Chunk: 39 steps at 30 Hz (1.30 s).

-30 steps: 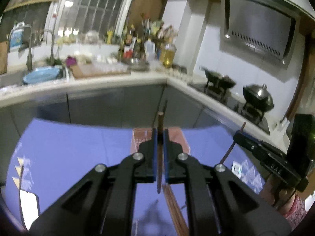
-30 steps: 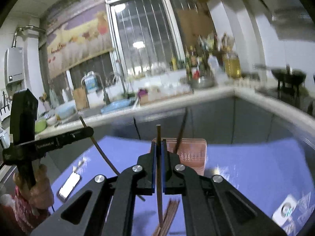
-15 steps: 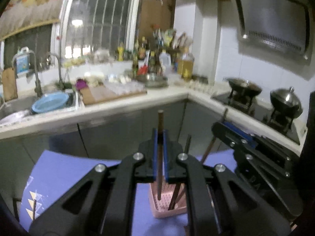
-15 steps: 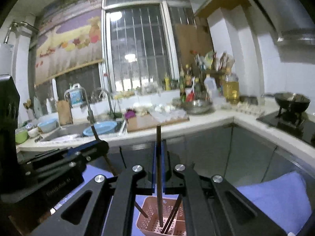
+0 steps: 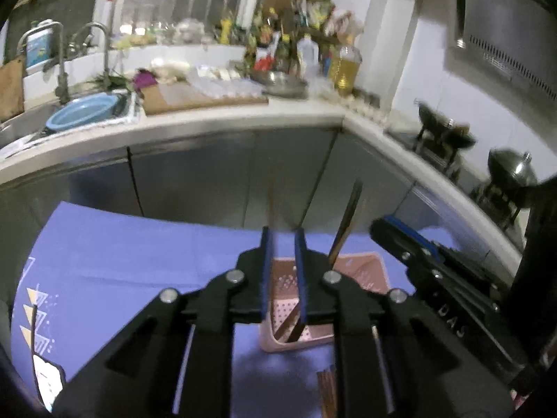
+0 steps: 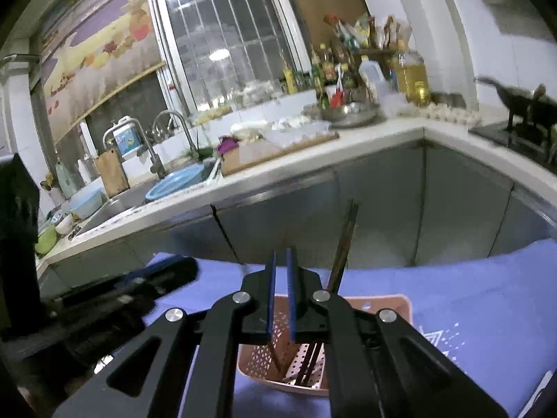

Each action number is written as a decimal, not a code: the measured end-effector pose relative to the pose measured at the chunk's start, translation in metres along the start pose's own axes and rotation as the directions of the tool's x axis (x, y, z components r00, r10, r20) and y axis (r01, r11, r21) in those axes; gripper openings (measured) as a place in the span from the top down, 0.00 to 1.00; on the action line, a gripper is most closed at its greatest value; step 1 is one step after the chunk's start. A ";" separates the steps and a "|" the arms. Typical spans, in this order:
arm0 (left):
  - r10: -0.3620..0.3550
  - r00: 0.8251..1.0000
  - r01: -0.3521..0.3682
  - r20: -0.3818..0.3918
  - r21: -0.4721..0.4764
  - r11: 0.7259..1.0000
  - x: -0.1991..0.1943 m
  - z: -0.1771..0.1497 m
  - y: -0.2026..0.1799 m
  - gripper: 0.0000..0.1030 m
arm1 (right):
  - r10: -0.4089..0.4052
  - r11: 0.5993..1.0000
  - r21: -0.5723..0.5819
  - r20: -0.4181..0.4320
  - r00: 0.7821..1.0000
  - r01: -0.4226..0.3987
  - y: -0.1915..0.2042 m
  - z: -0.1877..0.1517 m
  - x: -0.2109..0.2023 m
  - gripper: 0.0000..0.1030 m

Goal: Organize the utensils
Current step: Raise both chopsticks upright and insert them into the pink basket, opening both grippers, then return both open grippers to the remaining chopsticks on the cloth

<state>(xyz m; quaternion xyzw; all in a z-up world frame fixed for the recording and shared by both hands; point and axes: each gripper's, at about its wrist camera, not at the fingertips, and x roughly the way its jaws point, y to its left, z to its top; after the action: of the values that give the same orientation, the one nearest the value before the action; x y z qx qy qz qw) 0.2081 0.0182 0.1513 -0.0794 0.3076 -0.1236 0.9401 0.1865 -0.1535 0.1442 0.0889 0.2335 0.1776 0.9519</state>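
Both grippers hang over the pink basket [image 5: 362, 268] on the blue cloth [image 5: 122, 254] — the left gripper [image 5: 282, 240] has just been opening, the right gripper [image 6: 282, 261] likewise, jaws slightly parted, nothing pinched. Several chopsticks [image 6: 343, 244] stand leaning inside the basket.

Barred window [image 6: 222, 35] above cluttered counter [image 6: 348, 146]

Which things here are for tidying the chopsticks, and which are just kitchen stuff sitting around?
For the job: pink basket, chopsticks in it, loose chopsticks on the blue cloth.

Just lying about: blue basin, cutting board, oil bottle, woks.
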 end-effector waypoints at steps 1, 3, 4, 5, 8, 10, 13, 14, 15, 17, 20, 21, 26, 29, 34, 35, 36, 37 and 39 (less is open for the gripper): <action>-0.006 0.999 0.006 0.035 -0.012 1.000 -0.015 0.000 0.003 0.85 | 0.007 1.000 0.004 0.020 1.000 -0.007 0.001 0.001 -0.009 0.90; -0.017 0.996 0.020 0.085 -0.024 1.000 -0.039 -0.003 0.008 0.81 | 0.021 1.000 0.013 0.051 0.998 -0.022 0.002 0.001 -0.029 0.70; -0.021 0.995 0.023 0.101 -0.025 0.999 -0.049 -0.006 0.010 0.80 | 0.029 0.999 0.016 0.061 0.998 -0.030 0.002 -0.001 -0.041 0.60; -0.026 0.993 0.029 0.114 -0.026 0.999 -0.059 -0.011 0.013 0.80 | 0.045 0.999 0.020 0.081 0.996 -0.047 0.003 -0.006 -0.054 0.40; -0.038 0.991 0.039 0.127 -0.009 0.999 -0.083 -0.040 0.022 0.80 | 0.074 0.997 0.016 0.098 0.992 -0.076 0.001 -0.026 -0.084 0.31; -0.042 0.994 0.041 0.097 0.014 0.999 -0.088 -0.068 0.027 0.80 | 0.077 0.997 0.006 0.041 0.996 -0.078 -0.001 -0.057 -0.098 0.31; -0.046 0.999 0.046 -0.013 0.041 0.998 -0.078 -0.119 0.033 0.80 | 0.004 0.999 -0.048 -0.084 0.996 -0.008 -0.001 -0.117 -0.104 0.49; -0.048 0.996 0.052 -0.071 0.054 0.997 -0.070 -0.140 0.033 0.80 | -0.030 0.998 -0.064 -0.130 0.991 0.021 0.000 -0.136 -0.102 0.61; -0.046 0.993 0.054 -0.109 0.063 0.997 -0.063 -0.154 0.032 0.80 | -0.053 0.997 -0.071 -0.200 0.978 0.040 -0.002 -0.161 -0.097 0.73; -0.051 0.981 0.066 -0.189 0.072 0.995 -0.049 -0.185 0.029 0.80 | -0.049 0.998 -0.045 -0.301 0.952 0.037 -0.006 -0.197 -0.090 0.82; -0.073 0.959 0.095 -0.275 0.069 0.993 -0.035 -0.215 0.024 0.80 | -0.055 0.998 -0.034 -0.388 0.920 0.045 -0.005 -0.239 -0.084 0.86; -0.073 0.950 0.099 -0.304 0.071 0.993 -0.029 -0.225 0.021 0.80 | -0.039 0.999 -0.020 -0.403 0.914 0.034 -0.005 -0.244 -0.084 0.86; -0.083 0.923 0.118 -0.375 0.072 0.990 -0.017 -0.247 0.010 0.80 | -0.016 1.000 -0.004 -0.452 0.892 0.016 -0.001 -0.264 -0.075 0.86; -0.082 0.919 0.125 -0.387 0.089 0.988 -0.014 -0.252 0.000 0.80 | -0.048 0.997 0.036 -0.434 0.899 0.071 -0.014 -0.261 -0.076 0.86; -0.093 0.905 0.153 -0.414 0.112 0.982 -0.005 -0.257 -0.015 0.80 | -0.026 0.986 0.135 -0.435 0.900 0.093 -0.039 -0.260 -0.080 0.86; -0.097 0.903 0.159 -0.419 0.116 0.980 -0.004 -0.258 -0.018 0.80 | -0.029 0.987 0.128 -0.429 0.903 0.092 -0.037 -0.260 -0.081 0.86; -0.101 0.900 0.167 -0.424 0.122 0.978 -0.002 -0.259 -0.023 0.80 | -0.025 0.988 0.126 -0.426 0.904 0.087 -0.036 -0.258 -0.082 0.86; -0.102 0.898 0.172 -0.428 0.128 0.977 0.000 -0.260 -0.027 0.80 | -0.021 0.989 0.124 -0.424 0.905 0.081 -0.035 -0.258 -0.083 0.86; -0.105 0.892 0.186 -0.439 0.145 0.972 0.004 -0.263 -0.036 0.80 | -0.029 0.992 0.099 -0.427 0.904 0.079 -0.030 -0.259 -0.080 0.86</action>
<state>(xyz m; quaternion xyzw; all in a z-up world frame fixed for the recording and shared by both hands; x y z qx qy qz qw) 0.0476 -0.0369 -0.0531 0.0136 0.4870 -0.2361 0.8408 0.0061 -0.1895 -0.0570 0.0958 0.4469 0.1527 0.8762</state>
